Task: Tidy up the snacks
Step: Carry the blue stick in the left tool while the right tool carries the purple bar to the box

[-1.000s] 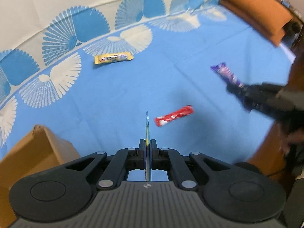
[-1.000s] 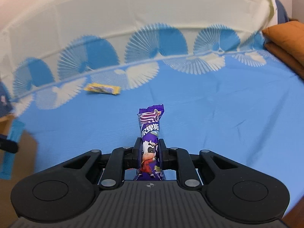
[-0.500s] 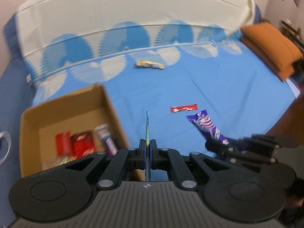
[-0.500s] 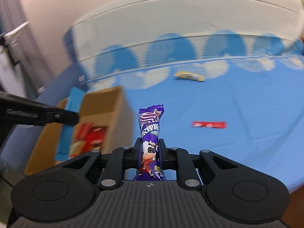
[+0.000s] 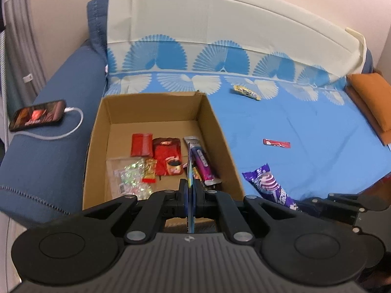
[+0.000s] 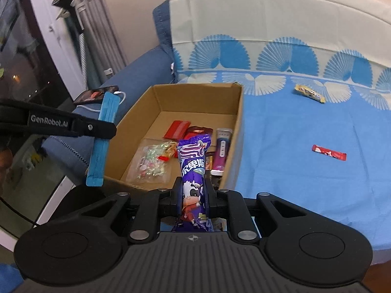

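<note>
My left gripper (image 5: pixel 190 185) is shut on a thin blue snack packet (image 5: pixel 190 171), seen edge-on, at the near edge of an open cardboard box (image 5: pixel 215 119). In the right wrist view the same packet (image 6: pixel 103 131) hangs from the left gripper (image 6: pixel 102 129) left of the box (image 6: pixel 234 127). My right gripper (image 6: pixel 193 190) is shut on a purple snack bar (image 6: pixel 193 166) at the box's near right corner; the bar also shows in the left wrist view (image 5: pixel 268 183). The box holds several snacks. A yellow bar (image 5: pixel 245 92) and a red stick (image 5: pixel 276 143) lie on the blue sheet.
A phone (image 5: pixel 36 114) on a white cable lies on the blue sofa arm left of the box. An orange cushion (image 5: pixel 371 97) sits at the far right. A window and curtain (image 6: pixel 36 48) stand to the left.
Both grippers swung left from the open sheet to the box, each still holding its snack. The box now fills the middle of both views.
</note>
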The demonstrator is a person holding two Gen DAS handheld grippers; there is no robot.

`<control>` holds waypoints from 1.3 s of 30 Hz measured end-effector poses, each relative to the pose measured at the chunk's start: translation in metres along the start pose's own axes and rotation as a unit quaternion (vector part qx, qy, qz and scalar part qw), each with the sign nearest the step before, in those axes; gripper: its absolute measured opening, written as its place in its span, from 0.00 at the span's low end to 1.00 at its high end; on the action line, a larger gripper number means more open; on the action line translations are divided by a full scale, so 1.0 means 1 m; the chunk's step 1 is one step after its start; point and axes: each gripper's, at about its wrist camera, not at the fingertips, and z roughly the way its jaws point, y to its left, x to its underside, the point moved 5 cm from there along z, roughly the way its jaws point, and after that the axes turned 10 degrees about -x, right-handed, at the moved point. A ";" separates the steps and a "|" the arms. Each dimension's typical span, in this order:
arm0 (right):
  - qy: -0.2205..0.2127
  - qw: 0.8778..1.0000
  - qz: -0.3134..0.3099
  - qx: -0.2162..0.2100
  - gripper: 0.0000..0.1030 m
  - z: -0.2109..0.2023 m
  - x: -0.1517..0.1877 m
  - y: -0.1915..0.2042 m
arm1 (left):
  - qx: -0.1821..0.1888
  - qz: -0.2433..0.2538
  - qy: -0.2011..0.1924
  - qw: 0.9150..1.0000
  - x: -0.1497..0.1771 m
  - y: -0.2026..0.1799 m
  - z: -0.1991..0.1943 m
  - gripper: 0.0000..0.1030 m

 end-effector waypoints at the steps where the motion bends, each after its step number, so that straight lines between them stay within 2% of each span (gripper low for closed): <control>1: -0.001 1.000 -0.004 0.002 0.17 -0.001 0.000 0.002 | 0.001 -0.004 0.001 1.000 0.003 0.002 -0.001 0.03; 13: -0.002 1.000 -0.020 0.020 0.17 -0.007 0.004 0.017 | 0.011 -0.025 -0.006 1.000 0.012 0.015 -0.007 0.03; 39: 0.026 0.999 -0.017 0.027 0.17 0.012 0.003 0.013 | 0.007 -0.052 0.009 0.999 0.009 0.025 0.009 0.03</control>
